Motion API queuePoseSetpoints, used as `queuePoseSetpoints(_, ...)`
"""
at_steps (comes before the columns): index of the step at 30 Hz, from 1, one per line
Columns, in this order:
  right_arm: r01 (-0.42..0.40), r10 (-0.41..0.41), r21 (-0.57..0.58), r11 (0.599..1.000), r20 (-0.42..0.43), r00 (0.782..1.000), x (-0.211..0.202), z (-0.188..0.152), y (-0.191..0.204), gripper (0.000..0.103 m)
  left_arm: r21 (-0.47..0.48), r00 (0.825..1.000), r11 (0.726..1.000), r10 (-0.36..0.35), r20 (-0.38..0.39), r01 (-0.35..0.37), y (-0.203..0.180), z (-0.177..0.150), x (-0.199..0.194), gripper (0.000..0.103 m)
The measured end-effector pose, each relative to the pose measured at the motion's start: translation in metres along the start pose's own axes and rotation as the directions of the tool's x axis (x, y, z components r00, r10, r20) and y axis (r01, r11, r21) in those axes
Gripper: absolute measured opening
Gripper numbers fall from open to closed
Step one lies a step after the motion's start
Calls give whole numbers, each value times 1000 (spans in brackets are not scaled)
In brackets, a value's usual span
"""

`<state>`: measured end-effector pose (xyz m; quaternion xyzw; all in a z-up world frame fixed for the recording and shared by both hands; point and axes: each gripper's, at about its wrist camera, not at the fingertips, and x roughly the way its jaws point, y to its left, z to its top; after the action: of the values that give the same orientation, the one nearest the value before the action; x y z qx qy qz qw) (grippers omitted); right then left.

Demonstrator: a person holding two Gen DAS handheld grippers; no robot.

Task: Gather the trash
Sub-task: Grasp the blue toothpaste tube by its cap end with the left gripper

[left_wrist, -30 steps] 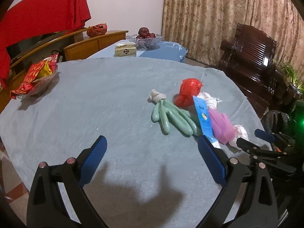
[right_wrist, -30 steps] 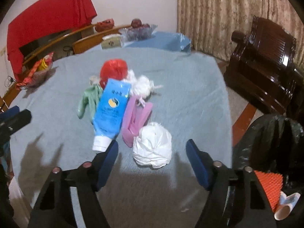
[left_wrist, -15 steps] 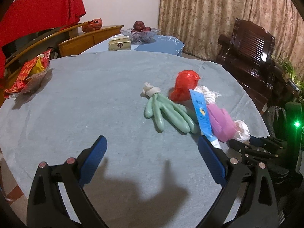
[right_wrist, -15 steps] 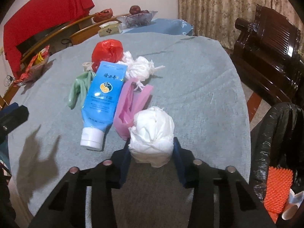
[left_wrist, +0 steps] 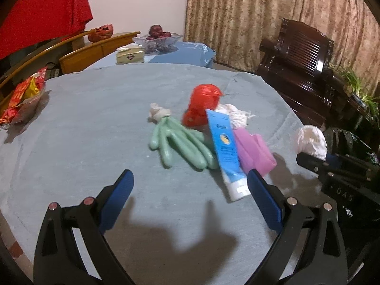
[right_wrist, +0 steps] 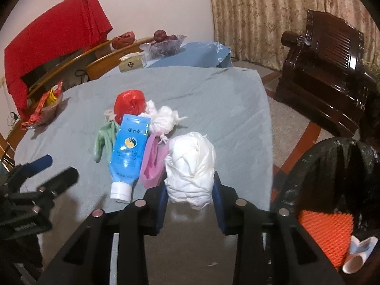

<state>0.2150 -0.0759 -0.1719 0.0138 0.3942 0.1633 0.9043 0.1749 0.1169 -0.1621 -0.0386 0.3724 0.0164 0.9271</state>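
Note:
My right gripper (right_wrist: 190,185) is closing its jaws on a crumpled white paper wad (right_wrist: 190,163), and both pads press its sides. The wad (left_wrist: 311,140) hangs just above the grey tablecloth (right_wrist: 213,99) near the table's right edge. On the cloth lies a pile: a blue tube (left_wrist: 225,147), a green glove (left_wrist: 180,142), a red bag (left_wrist: 203,104), a pink wrapper (left_wrist: 254,149) and a white tissue clump (left_wrist: 237,116). My left gripper (left_wrist: 190,178) hovers open in front of the pile, nothing between its fingers.
A black trash bag (right_wrist: 332,166) stands open right of the table, with an orange mesh piece (right_wrist: 325,230) inside. A bowl of snack packets (left_wrist: 21,102) sits at the table's left edge. Beyond are a tissue box (left_wrist: 130,56), a fruit bowl (left_wrist: 158,39) and a dark wooden armchair (left_wrist: 299,61).
The right gripper closed around the white wad and raised it off the cloth. The left gripper moved in closer to the pile and stayed open.

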Motion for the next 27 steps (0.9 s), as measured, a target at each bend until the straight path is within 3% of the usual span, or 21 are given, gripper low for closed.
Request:
queuePoseSetpoints(3, 9, -9, 4, 1000, -3, 1000, 0, 1, -7, 34, 19, 1000, 1000, -17, -23, 18, -12, -3, 11, 80)
queuePoseSetpoints(15, 23, -23, -5, 1000, -7, 1000, 2, 2, -11, 34, 30, 996, 999, -24, -89, 26, -37, -10, 48, 76)
queuePoseSetpoints(20, 23, -23, -7, 1000, -13, 1000, 3, 1, -11, 34, 27, 990, 999, -26, -135, 30, -43, -14, 64, 59)
queuePoseSetpoints(22, 22, -22, -8, 1000, -16, 1000, 4, 0, -11, 34, 9, 988, 999, -44, -148, 46, -43, -15, 68, 57)
queuePoseSetpoints(24, 20, -20, -8, 1000, -19, 1000, 4, -1, -10, 34, 7, 988, 999, -52, -144, 54, -44, -16, 68, 48)
queuePoseSetpoints(25, 19, -20, -8, 1000, -20, 1000, 4, -1, -10, 34, 7, 987, 997, -71, -143, 72, -45, -15, 67, 37)
queuePoseSetpoints(27, 17, -17, -11, 1000, -22, 1000, 4, -1, -9, 34, 3, 986, 996, -89, -143, 90, -46, -15, 66, 34)
